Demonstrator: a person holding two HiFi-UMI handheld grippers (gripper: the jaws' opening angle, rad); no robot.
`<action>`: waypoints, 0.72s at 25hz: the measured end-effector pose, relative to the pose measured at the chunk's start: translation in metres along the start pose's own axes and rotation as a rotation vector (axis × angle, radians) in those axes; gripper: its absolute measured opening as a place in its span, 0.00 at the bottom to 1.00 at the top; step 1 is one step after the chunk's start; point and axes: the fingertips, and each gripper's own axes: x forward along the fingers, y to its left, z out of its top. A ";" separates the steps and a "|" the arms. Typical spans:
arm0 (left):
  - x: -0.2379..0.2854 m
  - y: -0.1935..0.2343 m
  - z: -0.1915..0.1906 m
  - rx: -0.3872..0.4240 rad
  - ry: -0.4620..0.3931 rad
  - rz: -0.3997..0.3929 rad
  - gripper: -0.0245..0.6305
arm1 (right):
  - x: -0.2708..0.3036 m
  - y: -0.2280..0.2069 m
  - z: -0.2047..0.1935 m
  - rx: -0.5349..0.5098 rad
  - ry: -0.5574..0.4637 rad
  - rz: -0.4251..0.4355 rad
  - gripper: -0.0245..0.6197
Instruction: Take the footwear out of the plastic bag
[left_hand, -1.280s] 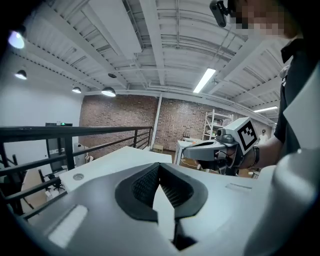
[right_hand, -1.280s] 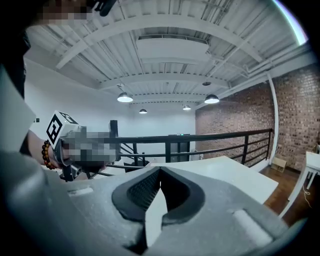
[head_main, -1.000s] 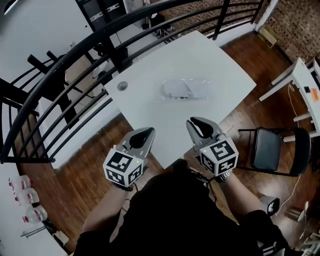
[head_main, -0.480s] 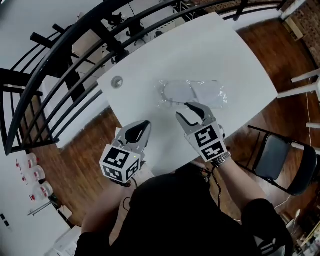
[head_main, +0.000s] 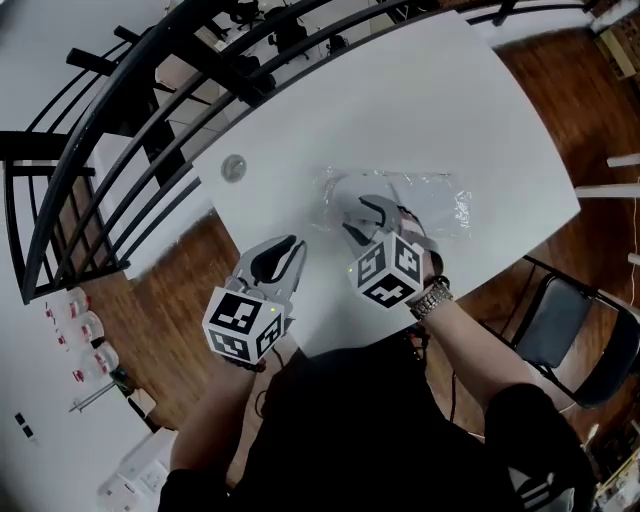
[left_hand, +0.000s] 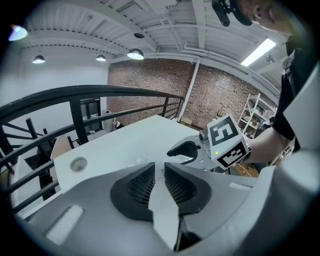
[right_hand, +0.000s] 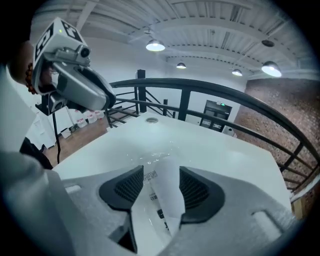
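We see a bright, evenly lit indoor space. Round ceiling lamps (right_hand: 155, 46) and a strip light (left_hand: 257, 52) glow, slightly blown out, along the top of both gripper views. The white table (head_main: 400, 110) looks nearly overexposed and shadowless at the centre of the head view, with small glints on the plastic bag (head_main: 445, 205). Every view bows at its edges. The gripper views have dark corners and a soft lower foreground.
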 end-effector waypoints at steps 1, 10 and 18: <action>0.002 0.001 0.001 -0.001 0.003 0.004 0.15 | 0.005 0.001 -0.002 -0.022 0.018 0.006 0.36; 0.011 0.008 -0.004 -0.012 0.013 0.001 0.15 | 0.025 0.007 -0.022 -0.097 0.155 0.013 0.17; 0.024 0.011 -0.007 0.012 0.022 -0.076 0.15 | 0.010 -0.004 -0.014 -0.040 0.108 -0.067 0.04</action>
